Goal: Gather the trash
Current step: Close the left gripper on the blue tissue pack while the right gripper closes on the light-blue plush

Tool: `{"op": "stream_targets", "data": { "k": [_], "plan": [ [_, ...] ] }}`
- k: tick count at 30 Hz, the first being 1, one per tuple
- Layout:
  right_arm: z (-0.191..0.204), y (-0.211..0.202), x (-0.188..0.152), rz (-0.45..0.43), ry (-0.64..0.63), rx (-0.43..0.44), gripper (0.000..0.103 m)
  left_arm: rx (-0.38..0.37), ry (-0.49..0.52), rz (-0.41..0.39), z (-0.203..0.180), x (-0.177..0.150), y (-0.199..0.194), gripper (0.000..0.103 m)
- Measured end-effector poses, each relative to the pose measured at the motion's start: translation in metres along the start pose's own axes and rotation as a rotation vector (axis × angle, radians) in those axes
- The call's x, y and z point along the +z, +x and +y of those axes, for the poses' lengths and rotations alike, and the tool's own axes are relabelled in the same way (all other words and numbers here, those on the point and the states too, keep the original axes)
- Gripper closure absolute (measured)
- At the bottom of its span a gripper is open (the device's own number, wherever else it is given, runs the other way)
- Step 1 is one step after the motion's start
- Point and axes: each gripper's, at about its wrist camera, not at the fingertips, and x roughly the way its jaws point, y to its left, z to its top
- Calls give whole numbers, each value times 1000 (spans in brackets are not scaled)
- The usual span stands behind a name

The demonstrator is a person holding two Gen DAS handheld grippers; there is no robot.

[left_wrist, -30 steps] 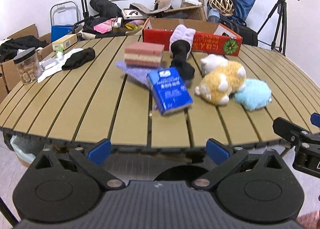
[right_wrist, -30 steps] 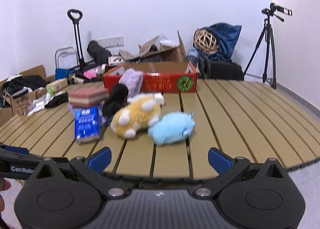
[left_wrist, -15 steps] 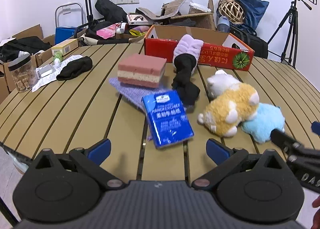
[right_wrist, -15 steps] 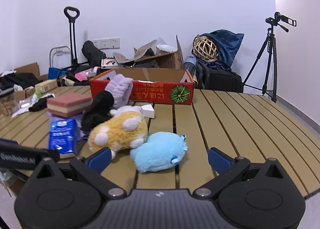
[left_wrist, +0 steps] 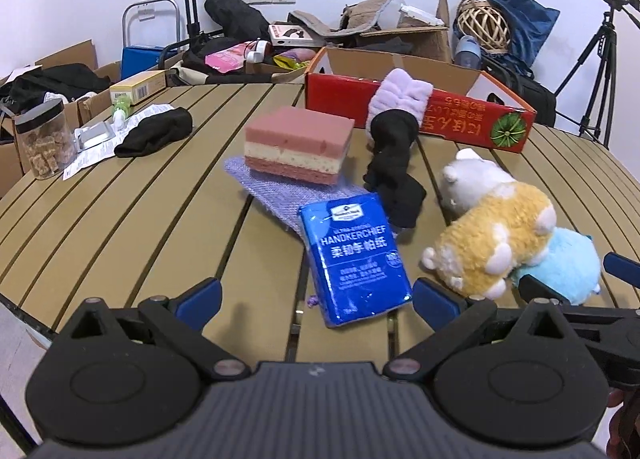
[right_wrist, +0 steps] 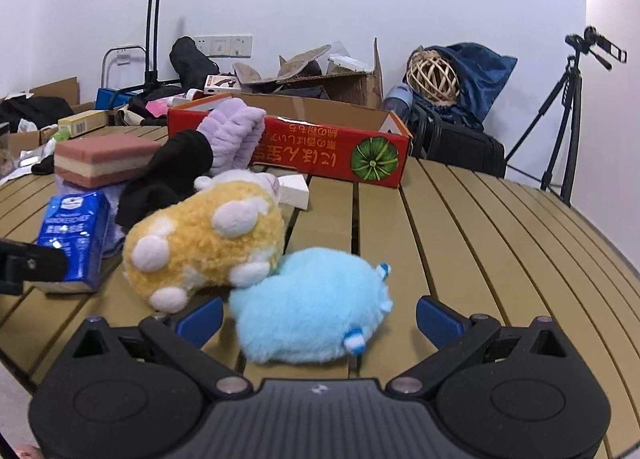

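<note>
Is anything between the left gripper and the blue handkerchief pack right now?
Nothing visible. The left gripper is open, and the blue handkerchief pack lies flat on the table with its near end between the fingertips. The yellow plush sits off to its right, apart from it.

Sponge (left_wrist: 298,143) on cloth (left_wrist: 280,195), tissue pack (left_wrist: 354,259) before it
</note>
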Motion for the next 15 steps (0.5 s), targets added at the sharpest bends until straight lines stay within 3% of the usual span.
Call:
{"op": "stream_targets", "data": {
  "k": [3, 5, 15],
  "plan": [
    [3, 8, 0, 5, -21, -1, 6, 3, -2, 5, 0, 1, 4, 0],
    [4, 11, 0, -4, -24, 12, 16, 3, -2, 5, 0, 1, 5, 0],
    [-3, -3, -8, -26, -9, 14, 26, -2, 5, -12, -6, 0, 7, 0]
  ]
}}
